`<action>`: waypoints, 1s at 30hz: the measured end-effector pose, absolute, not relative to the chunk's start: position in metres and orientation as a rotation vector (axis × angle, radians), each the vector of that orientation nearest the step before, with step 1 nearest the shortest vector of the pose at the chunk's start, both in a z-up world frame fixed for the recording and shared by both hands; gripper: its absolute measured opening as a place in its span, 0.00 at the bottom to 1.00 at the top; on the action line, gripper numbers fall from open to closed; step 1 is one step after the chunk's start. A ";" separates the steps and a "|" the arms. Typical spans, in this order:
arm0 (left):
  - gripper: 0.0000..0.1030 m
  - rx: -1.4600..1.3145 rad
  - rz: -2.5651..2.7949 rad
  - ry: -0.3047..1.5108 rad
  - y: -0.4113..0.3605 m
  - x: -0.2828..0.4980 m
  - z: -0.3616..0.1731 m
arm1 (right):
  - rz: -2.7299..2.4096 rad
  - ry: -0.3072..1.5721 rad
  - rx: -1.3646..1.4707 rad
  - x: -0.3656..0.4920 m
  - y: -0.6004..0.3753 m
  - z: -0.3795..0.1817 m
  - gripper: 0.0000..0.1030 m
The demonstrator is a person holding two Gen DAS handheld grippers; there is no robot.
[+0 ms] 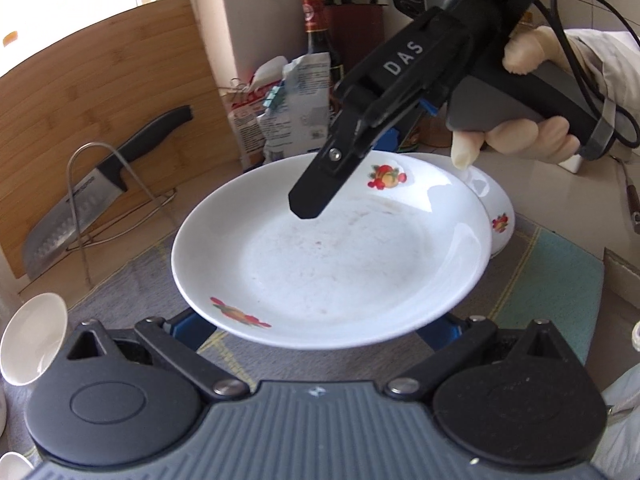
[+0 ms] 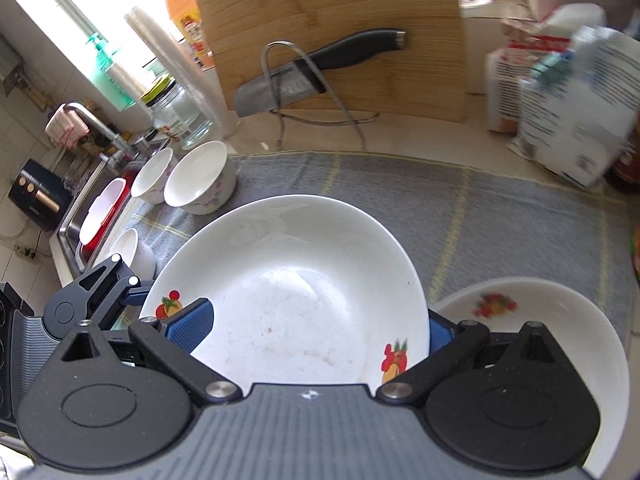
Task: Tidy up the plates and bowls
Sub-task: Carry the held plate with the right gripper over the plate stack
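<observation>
The left tongs (image 1: 320,332) stand spread apart, the plate (image 1: 332,256) lying between their fingers over the grey mat (image 1: 132,276). The right tongs (image 1: 310,204) grasp that plate's far rim. Just beyond and to their right sits a fruit-patterned bowl (image 1: 498,216).

A plate (image 2: 296,292) sits on a mat (image 2: 500,216) on the counter, with a second dish (image 2: 540,312) just beside it on the right. Behind and left of the plate, bowls (image 2: 198,192) stand along the mat's edge next to the sink (image 2: 72,220). Further back, a knife (image 2: 312,68) rests in a wire stand in front of an upright cutting board (image 2: 328,8), with bags (image 2: 576,92) to its right.
</observation>
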State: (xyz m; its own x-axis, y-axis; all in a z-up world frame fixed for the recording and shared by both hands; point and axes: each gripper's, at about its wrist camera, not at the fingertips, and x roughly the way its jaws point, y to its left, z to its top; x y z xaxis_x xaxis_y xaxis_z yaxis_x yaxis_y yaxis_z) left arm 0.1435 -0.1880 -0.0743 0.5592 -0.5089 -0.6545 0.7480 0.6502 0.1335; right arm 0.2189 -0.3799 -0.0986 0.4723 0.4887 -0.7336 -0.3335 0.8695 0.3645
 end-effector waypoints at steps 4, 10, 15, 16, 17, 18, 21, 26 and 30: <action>0.99 0.442 -0.802 0.606 -0.204 0.141 -0.076 | 0.475 0.952 0.192 0.207 -0.399 -0.100 1.00; 0.99 0.455 -0.844 0.605 -0.226 0.140 -0.079 | 0.434 0.942 0.216 0.193 -0.424 -0.101 1.00; 0.99 0.480 -0.876 0.595 -0.243 0.141 -0.083 | 0.401 0.934 0.241 0.185 -0.444 -0.103 1.00; 0.99 0.484 -0.882 0.594 -0.245 0.139 -0.083 | 0.395 0.933 0.244 0.184 -0.448 -0.104 1.00; 0.99 0.488 -0.888 0.594 -0.249 0.139 -0.084 | 0.388 0.932 0.249 0.182 -0.451 -0.104 1.00; 0.99 0.492 -0.894 0.594 -0.252 0.140 -0.085 | 0.382 0.931 0.254 0.182 -0.455 -0.105 1.00; 0.99 0.505 -0.908 0.594 -0.260 0.142 -0.089 | 0.365 0.927 0.260 0.179 -0.464 -0.107 1.00; 0.99 0.528 -0.931 0.599 -0.273 0.150 -0.096 | 0.342 0.926 0.272 0.178 -0.478 -0.112 1.00; 0.99 0.539 -0.948 0.607 -0.279 0.155 -0.099 | 0.321 0.928 0.284 0.178 -0.488 -0.117 1.00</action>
State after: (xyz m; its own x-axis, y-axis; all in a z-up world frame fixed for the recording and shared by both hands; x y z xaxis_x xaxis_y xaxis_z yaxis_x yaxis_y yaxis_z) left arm 0.1551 -0.2788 -0.0993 0.4444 -0.5771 -0.6852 0.8638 0.4788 0.1570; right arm 0.1779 -0.4883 -0.1172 0.5583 0.3886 -0.7330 -0.1474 0.9159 0.3733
